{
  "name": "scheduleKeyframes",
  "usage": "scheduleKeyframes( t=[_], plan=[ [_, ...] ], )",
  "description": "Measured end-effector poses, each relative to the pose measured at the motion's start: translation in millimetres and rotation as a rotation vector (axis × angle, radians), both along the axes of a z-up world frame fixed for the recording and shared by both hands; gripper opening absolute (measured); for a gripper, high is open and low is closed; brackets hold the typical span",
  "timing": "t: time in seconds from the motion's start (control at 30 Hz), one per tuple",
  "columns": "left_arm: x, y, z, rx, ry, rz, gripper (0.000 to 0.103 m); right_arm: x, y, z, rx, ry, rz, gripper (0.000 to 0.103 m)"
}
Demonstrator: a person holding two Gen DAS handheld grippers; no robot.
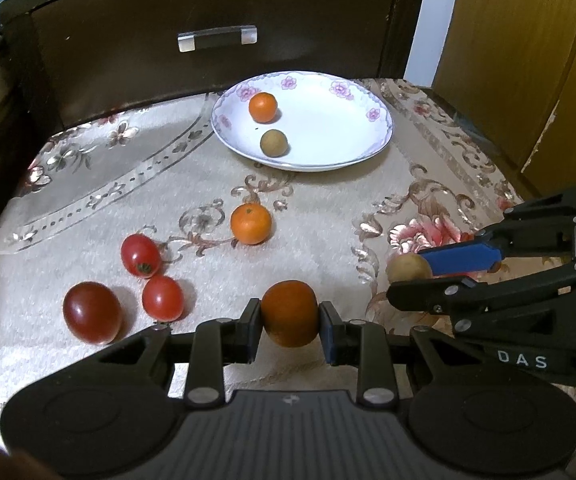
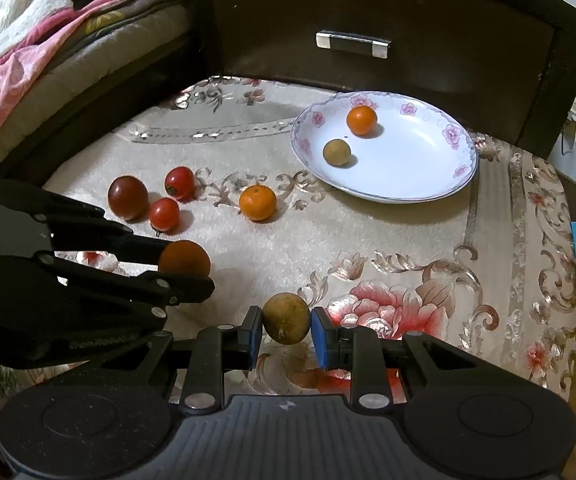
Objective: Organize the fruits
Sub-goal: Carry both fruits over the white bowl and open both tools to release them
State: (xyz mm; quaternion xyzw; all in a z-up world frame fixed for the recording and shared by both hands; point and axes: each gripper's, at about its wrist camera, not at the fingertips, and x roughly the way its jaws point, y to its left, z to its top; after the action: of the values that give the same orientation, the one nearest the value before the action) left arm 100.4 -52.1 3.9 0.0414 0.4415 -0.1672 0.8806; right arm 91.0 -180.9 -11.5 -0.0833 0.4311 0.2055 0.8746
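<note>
My left gripper (image 1: 290, 314) is shut on an orange mandarin (image 1: 290, 312), held just above the cloth; it also shows in the right wrist view (image 2: 184, 258). My right gripper (image 2: 286, 320) is shut on a brown longan (image 2: 286, 317), seen in the left wrist view (image 1: 408, 268) too. A white flowered plate (image 1: 328, 152) holds a mandarin (image 1: 263, 107) and a longan (image 1: 273, 143). Another mandarin (image 1: 251, 224) lies on the cloth. Three tomatoes lie at the left: one dark red (image 1: 92, 312), two bright red (image 1: 141, 255) (image 1: 163, 298).
A dark wooden drawer front with a metal handle (image 1: 217, 38) stands behind the plate. Bedding (image 2: 27, 40) lies to the left. A wooden cabinet (image 1: 528, 60) is at the right. The flowered cloth (image 2: 408, 260) covers the table.
</note>
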Motion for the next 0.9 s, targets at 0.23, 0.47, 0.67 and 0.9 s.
scheduleKeyframes(
  t=[0.23, 0.47, 0.67, 0.9],
  plan=[
    [3.7, -4.8, 3.3, -0.014, -0.005, -0.002, 0.038, 2.3, -3.9, 2.7, 0.014, -0.008, -0.018, 0.02],
    [11.9, -8.1, 11.0, -0.018, -0.027, 0.004, 0.038, 8.3, -9.5, 8.2, 0.035, -0.02, -0.044, 0.02],
    [24.7, -12.3, 19.8, -0.016, -0.051, 0.006, 0.037, 19.2, -13.8, 17.3, 0.054, -0.041, -0.068, 0.021],
    [49.1, -14.8, 27.2, -0.034, -0.068, 0.014, 0.037, 37.9, -17.8, 28.2, 0.079, -0.075, -0.105, 0.022]
  ],
)
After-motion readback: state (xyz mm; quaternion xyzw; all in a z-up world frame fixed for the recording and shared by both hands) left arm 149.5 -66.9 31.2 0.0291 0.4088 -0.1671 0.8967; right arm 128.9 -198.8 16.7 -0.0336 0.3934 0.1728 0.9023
